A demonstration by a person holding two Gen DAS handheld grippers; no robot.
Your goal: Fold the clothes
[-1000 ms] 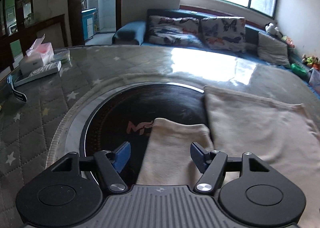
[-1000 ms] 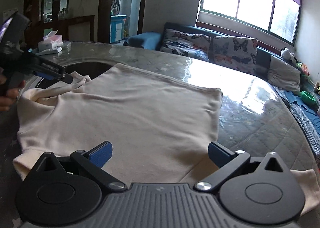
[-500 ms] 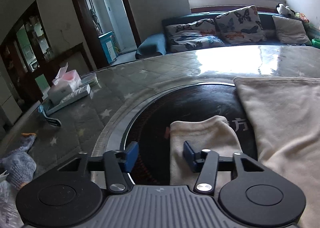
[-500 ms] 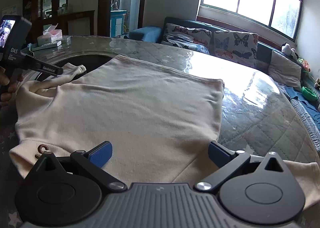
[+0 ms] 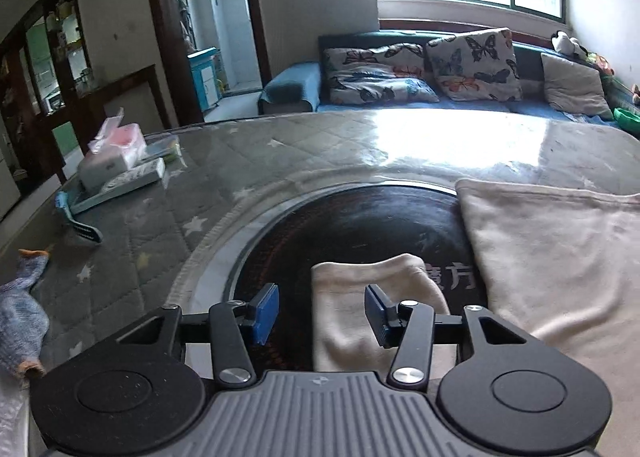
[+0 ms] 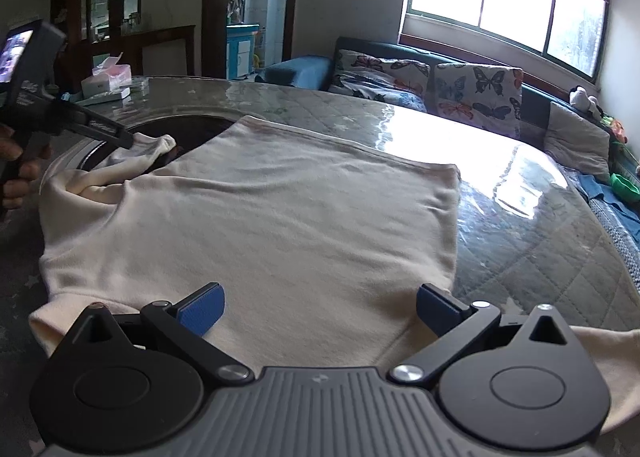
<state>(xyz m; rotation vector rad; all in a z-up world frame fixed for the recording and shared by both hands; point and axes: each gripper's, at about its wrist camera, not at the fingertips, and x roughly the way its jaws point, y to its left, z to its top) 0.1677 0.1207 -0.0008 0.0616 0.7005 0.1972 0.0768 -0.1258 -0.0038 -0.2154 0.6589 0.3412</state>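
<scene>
Lying flat across the quilted grey desk [image 6: 540, 225], the cream sweatshirt [image 6: 280, 225] showed soft shallow creases, its body spread smooth with a ribbed hem toward the twelve o'clock side in the right wrist view. One sleeve [image 5: 372, 297] stretched out over the dark round glass inset [image 5: 352, 225], its cuff end rounded and slightly puckered. Left gripper [image 5: 320, 311] hung released, blue pads apart, the sleeve passing between them and lying against the right-hand pad; in the right wrist view it reached in from nine o'clock. Right gripper [image 6: 318, 307] hovered over the near edge of the shirt at six o'clock, spread wide and grasping nothing. A tissue box [image 5: 116, 153] sat at ten o'clock, well apart from the garment.
</scene>
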